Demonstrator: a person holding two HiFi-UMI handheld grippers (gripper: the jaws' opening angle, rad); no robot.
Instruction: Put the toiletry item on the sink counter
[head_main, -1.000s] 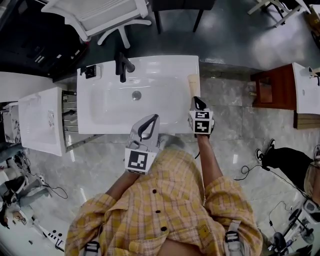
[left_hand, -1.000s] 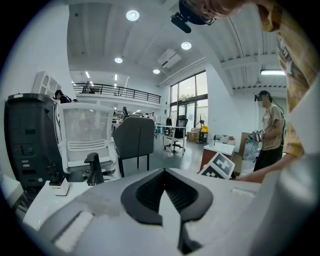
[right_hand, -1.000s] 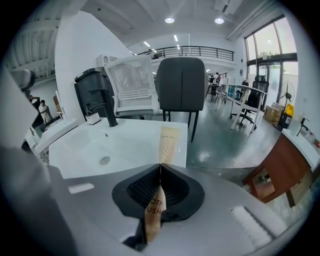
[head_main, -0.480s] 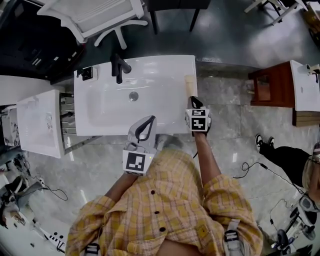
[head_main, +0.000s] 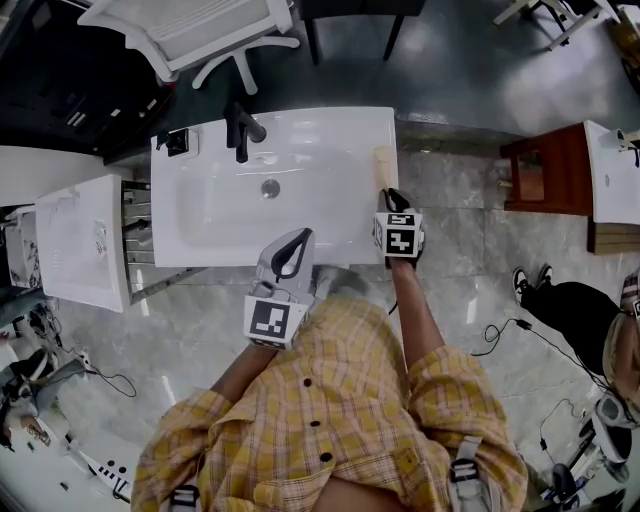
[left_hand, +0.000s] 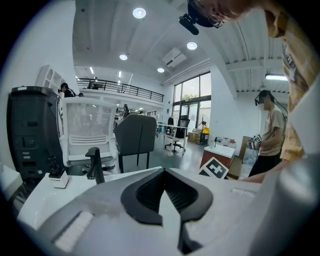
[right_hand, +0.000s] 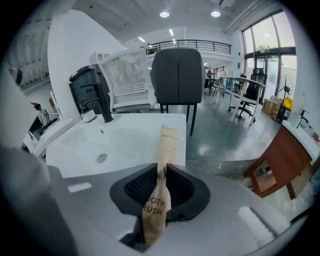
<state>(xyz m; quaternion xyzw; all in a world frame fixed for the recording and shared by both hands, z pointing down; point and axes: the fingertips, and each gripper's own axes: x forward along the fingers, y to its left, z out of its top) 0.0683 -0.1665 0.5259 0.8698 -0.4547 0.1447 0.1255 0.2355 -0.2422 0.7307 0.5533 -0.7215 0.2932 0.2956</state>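
Observation:
A tan paper toothbrush packet (head_main: 384, 165) lies lengthwise on the right rim of the white sink counter (head_main: 340, 125). Its near end sits between the pads of my right gripper (head_main: 393, 198). In the right gripper view the packet (right_hand: 167, 145) runs out from between the jaws onto the counter. The right gripper (right_hand: 161, 176) has its jaws opening, and the pads stand slightly off the paper. My left gripper (head_main: 298, 240) hovers over the counter's front edge. In its own view the left gripper (left_hand: 167, 192) is shut with nothing in it.
A black faucet (head_main: 240, 125) and a small black-and-white holder (head_main: 180, 143) stand at the basin's back left. A white side cabinet (head_main: 80, 240) flanks the sink on the left. A white chair (head_main: 200, 30) stands behind it, and a wooden cabinet (head_main: 540, 180) to the right.
The view has shifted a little. Both grippers keep their places, and the right one stays at the packet's near end on the counter's right rim.

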